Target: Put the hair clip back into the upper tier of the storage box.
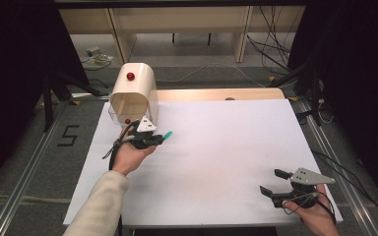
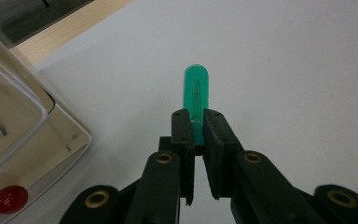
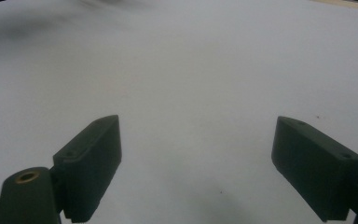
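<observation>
I've got the left gripper pinching a green tube just above the table beside the cream box, prob. to carry it level, w/ the right gripper spread wide, parked at the near edge.

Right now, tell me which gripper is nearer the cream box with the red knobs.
Left. The left gripper, shut on a green tube, sits just in front of the cream box; the right gripper hovers open at the table's near right corner.
</observation>
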`<state>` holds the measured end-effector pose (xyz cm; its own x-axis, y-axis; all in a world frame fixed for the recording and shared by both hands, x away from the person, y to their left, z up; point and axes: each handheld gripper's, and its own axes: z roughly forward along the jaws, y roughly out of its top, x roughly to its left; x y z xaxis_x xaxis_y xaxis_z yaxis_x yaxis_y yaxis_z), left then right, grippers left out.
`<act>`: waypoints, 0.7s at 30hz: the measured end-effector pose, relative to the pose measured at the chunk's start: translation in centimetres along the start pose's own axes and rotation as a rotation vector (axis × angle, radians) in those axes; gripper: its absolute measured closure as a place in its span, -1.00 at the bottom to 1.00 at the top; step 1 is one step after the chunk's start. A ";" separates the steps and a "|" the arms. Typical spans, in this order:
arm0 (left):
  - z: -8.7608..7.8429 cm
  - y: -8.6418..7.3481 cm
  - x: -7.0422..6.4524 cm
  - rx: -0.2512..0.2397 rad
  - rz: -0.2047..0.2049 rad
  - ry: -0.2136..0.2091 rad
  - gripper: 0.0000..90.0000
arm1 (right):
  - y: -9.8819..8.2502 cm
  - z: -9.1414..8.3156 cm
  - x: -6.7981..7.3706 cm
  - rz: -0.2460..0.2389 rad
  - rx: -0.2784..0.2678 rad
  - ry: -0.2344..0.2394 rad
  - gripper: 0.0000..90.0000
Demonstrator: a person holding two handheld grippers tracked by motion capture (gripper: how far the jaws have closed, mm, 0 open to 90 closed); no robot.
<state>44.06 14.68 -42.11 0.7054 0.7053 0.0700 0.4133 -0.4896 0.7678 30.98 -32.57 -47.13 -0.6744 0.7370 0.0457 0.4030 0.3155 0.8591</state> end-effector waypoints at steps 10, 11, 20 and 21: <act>-0.7 0.3 0.4 -0.007 -0.001 0.018 0.85 | 0.0 0.0 0.0 -0.002 0.003 0.001 -0.63; -0.8 0.3 0.5 -0.007 -0.001 0.020 0.85 | 0.0 0.0 0.0 -0.002 0.003 0.001 -0.63; -1.3 0.6 0.8 -0.007 -0.001 0.032 0.84 | 0.0 0.0 0.0 -0.001 0.002 0.001 -0.63; -1.3 0.6 0.8 -0.004 0.001 0.032 0.85 | 0.0 0.0 0.0 0.000 0.003 0.002 -0.63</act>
<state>44.15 15.65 -40.73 0.6873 0.7207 0.0908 0.4105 -0.4885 0.7700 30.97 -32.53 -47.15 -0.6757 0.7357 0.0463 0.4044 0.3174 0.8577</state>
